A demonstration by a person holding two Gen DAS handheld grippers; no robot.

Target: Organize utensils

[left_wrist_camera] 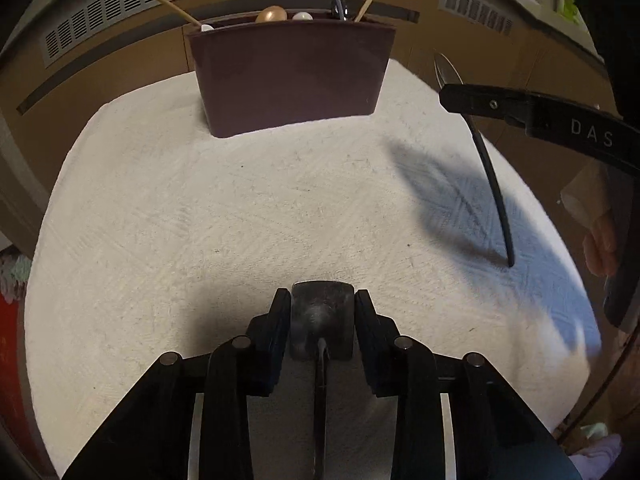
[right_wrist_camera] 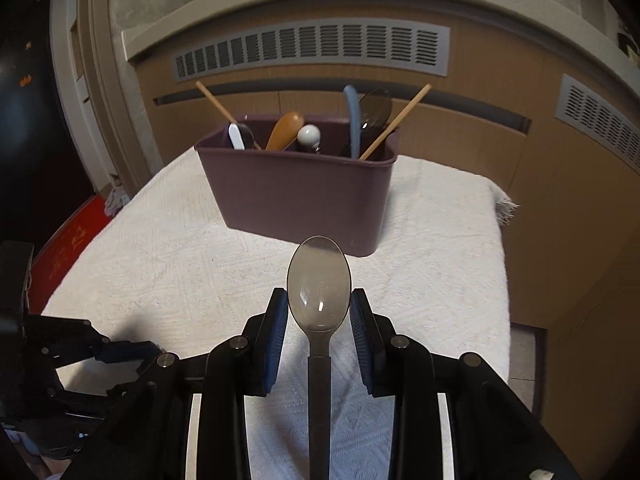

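My left gripper (left_wrist_camera: 322,312) is clenched on a dark metal spatula (left_wrist_camera: 322,320). My right gripper (right_wrist_camera: 319,312) grasps a grey spoon (right_wrist_camera: 319,280), bowl up. The purple caddy (right_wrist_camera: 296,196) of utensils stands at twelve o'clock on the white cloth (right_wrist_camera: 160,264).

The white woven cloth (right_wrist_camera: 420,240) over the table looked rough and matt. On it, the plum-coloured plastic caddy (right_wrist_camera: 298,196) was smooth with a dull sheen. Inside the caddy stood pale wooden chopsticks (right_wrist_camera: 396,122) and a glossy brown spoon (right_wrist_camera: 285,130). Before the caddy, the grey metal spoon (right_wrist_camera: 319,280) shone smooth.
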